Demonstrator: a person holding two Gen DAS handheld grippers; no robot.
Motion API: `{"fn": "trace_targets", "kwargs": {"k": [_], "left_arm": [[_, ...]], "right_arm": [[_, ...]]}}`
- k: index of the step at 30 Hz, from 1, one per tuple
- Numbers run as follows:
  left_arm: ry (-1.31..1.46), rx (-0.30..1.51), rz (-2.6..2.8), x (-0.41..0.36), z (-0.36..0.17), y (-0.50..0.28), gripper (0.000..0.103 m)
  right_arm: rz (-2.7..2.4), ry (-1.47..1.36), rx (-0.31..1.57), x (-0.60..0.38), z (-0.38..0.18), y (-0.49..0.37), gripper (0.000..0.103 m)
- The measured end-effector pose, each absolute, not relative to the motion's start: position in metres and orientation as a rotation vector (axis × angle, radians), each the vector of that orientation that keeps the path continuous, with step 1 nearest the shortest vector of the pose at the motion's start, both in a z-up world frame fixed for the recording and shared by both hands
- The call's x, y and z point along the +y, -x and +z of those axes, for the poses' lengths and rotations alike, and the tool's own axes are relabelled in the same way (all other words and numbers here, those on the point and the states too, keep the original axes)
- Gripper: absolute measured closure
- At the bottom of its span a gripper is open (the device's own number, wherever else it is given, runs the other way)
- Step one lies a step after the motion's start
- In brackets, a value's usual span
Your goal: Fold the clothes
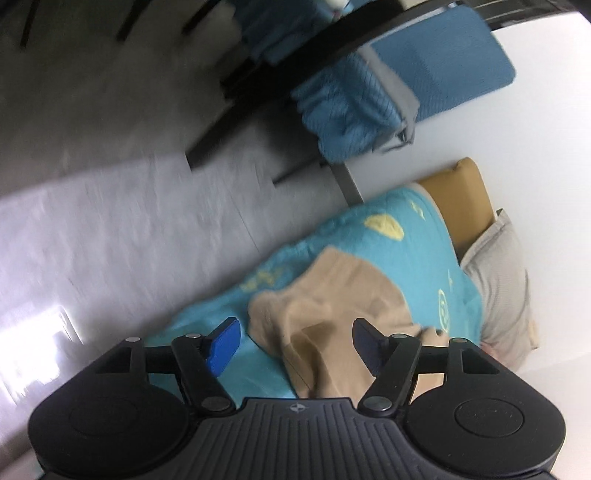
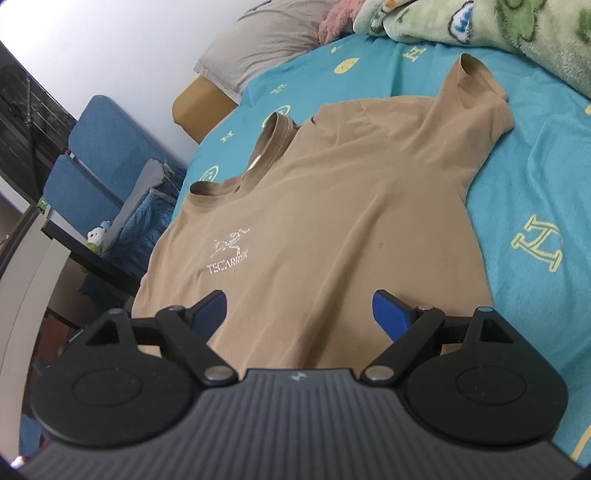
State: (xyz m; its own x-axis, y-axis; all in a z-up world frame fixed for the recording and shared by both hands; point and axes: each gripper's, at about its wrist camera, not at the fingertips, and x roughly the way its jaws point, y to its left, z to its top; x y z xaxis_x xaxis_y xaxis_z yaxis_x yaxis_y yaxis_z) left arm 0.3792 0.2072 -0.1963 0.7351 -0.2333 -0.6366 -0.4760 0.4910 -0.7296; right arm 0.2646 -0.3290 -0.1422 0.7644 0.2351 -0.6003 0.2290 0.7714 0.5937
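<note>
Shirt (image 1: 332, 306): in the left wrist view, a tan one lies bunched on a bed (image 1: 436, 251) covered by a turquoise sheet with yellow motifs. The left hand-held gripper (image 1: 295, 343) hangs above its near end, blue fingers (image 1: 223, 345) spread wide apart with nothing between them; one finger sits over the sheet beside the cloth, the other over the cloth itself. A grey pillow (image 1: 498, 280) lies at the far right end of the bed, against a tan headboard (image 1: 461, 195). Beyond, a blue chair (image 1: 424, 77) with a blue garment draped on it stands by a white wall, next to a dark bench (image 1: 288, 74). Grey floor (image 1: 110, 221) fills the left side, blurred.

In the right wrist view, the shirt (image 2: 332, 221) is spread front-up across the sheet, collar at the left and one short sleeve (image 2: 476, 99) pointing to the far side. A white logo (image 2: 229, 251) with lettering marks the chest. The right hand-held gripper (image 2: 299, 314) hovers over the lower part of the shirt, its jaws wide apart and gripping nothing. A green printed blanket (image 2: 498, 33) is heaped at the far right corner of the bed (image 2: 535, 184), just beside the pillow (image 2: 266, 44) and something pink. The chair (image 2: 107, 147) stands left of the bed, and a small plush toy (image 2: 98, 236) sits on the bench (image 2: 92, 258).
</note>
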Motion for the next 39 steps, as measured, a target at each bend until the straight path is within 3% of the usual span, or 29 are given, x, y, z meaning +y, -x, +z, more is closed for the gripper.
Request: {"fn": "trace_targets", "kwargs": {"k": [4,9,12,15,17,18,19,22,29,39], "left_arm": [[1.124,0.744,0.187,0.204,-0.210,-0.389,0.027],[1.209,0.719,0.235,0.209,-0.226,-0.411,0.027],[1.214,0.697,0.231,0.207,-0.230,-0.431,0.035],[1.168,0.675,0.205,0.202,-0.226,-0.444,0.052],[1.112,0.660,0.207,0.199,-0.218,-0.448,0.089],[1.078,0.653,0.215,0.198,-0.213,-0.449,0.098],[1.043,0.645,0.224,0.197,-0.208,-0.449,0.100],[0.940,0.618,0.250,0.194,-0.191,-0.451,0.101],[0.554,0.504,0.268,0.157,-0.097,-0.443,0.101],[-0.041,0.385,0.059,-0.036,0.029,-0.436,0.101]], "right_arm": [[0.000,-0.716,0.733,-0.330,-0.147,-0.267,0.015],[-0.007,-0.732,0.743,-0.333,-0.151,-0.268,0.015],[-0.009,-0.735,0.747,-0.334,-0.153,-0.269,0.015],[-0.012,-0.741,0.756,-0.335,-0.157,-0.270,0.015],[-0.012,-0.748,0.761,-0.336,-0.159,-0.272,0.015],[-0.010,-0.749,0.764,-0.336,-0.160,-0.273,0.015],[-0.009,-0.749,0.766,-0.336,-0.161,-0.274,0.015],[-0.008,-0.750,0.765,-0.336,-0.161,-0.275,0.015],[-0.007,-0.759,0.727,-0.342,-0.146,-0.266,0.016],[-0.022,-0.743,0.615,-0.361,-0.110,-0.241,0.015]]}}
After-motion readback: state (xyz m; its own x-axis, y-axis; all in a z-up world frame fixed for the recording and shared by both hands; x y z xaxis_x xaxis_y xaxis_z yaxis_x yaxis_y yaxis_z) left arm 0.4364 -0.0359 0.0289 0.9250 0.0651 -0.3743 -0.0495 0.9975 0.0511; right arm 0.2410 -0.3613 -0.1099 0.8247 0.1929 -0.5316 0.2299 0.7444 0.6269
